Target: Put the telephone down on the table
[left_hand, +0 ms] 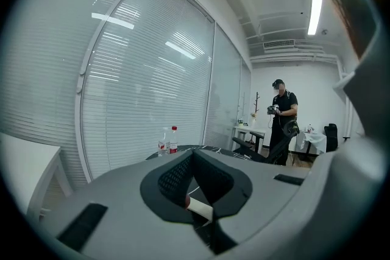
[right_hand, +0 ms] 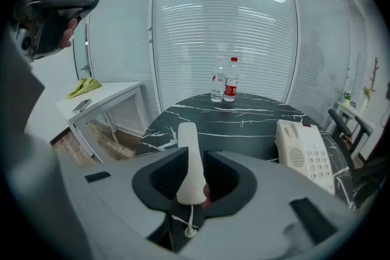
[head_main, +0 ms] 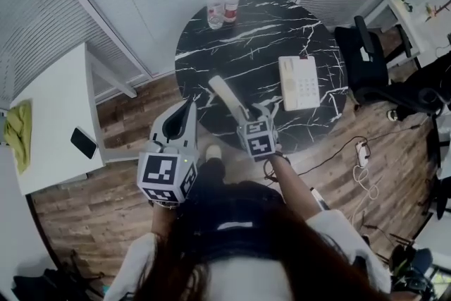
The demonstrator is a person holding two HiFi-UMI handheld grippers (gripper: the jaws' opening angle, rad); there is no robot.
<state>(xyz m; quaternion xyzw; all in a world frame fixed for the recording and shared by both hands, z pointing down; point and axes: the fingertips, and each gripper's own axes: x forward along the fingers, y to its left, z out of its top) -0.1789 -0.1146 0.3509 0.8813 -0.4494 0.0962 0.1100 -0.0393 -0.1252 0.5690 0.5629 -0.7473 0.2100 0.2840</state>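
Right gripper grasps the handset by its near end, ready to lay it on the worktop just ahead; left gripper clenched, idle alongside.

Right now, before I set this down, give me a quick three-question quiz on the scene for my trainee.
1. Multiple choice: what is the right gripper shut on?
A) a green cloth
B) the white handset
C) a black smartphone
2. True or false: the telephone base lies on the wooden floor.
3. Fill in the blank: seen from the person, the two bottles stand near the ____ edge of the round black table.

Key
1. B
2. False: it lies on the round black table.
3. far
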